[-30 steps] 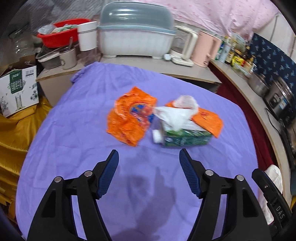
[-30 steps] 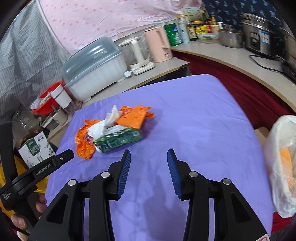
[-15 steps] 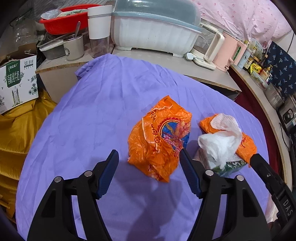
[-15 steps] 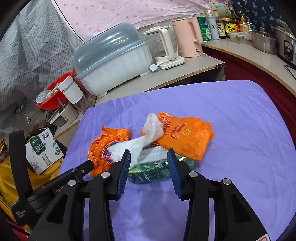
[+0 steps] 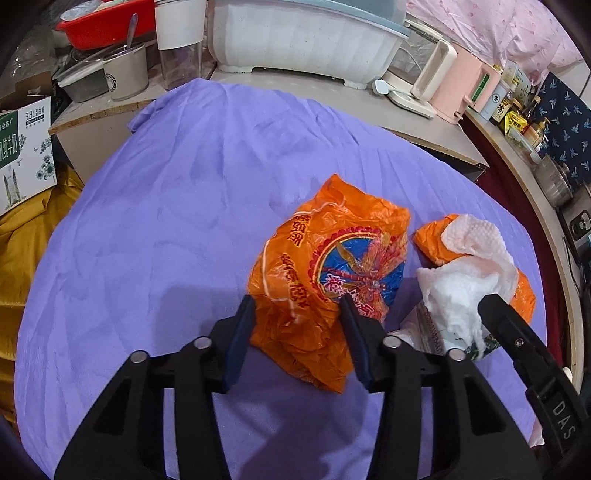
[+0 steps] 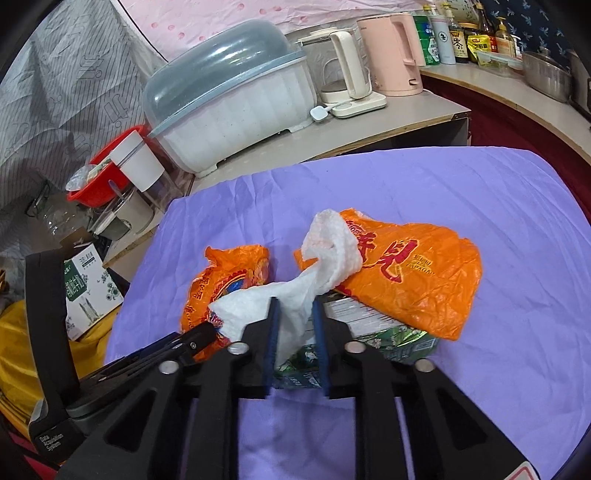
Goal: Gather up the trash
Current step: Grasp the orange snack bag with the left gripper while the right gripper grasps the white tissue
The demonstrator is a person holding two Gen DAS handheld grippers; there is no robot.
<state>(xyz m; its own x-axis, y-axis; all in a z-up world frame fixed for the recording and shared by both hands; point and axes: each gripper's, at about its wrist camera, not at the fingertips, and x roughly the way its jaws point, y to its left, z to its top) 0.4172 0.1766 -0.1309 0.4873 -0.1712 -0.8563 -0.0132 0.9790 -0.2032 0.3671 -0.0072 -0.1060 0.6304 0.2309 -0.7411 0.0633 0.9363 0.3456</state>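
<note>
A crumpled orange plastic bag [image 5: 332,273] lies on the purple tablecloth [image 5: 166,221]. My left gripper [image 5: 297,321] straddles its near end, jaws partly closed around it. A white paper towel [image 6: 317,280] drapes over a green tissue pack [image 6: 391,339], with a second orange bag [image 6: 413,273] on top. My right gripper [image 6: 295,314] has its jaws narrowed on the paper towel. The towel [image 5: 469,280] and second bag [image 5: 432,240] also show in the left wrist view.
Behind the table a counter holds a white dish box with a grey lid [image 6: 236,107], a pale kettle [image 6: 347,81], a pink kettle [image 6: 395,55] and bottles. A red basin [image 5: 103,26], cups and a carton [image 5: 22,147] stand at the left.
Both grippers have moved forward onto the trash pile and narrowed: the left around the orange bag, the right onto the paper towel.
</note>
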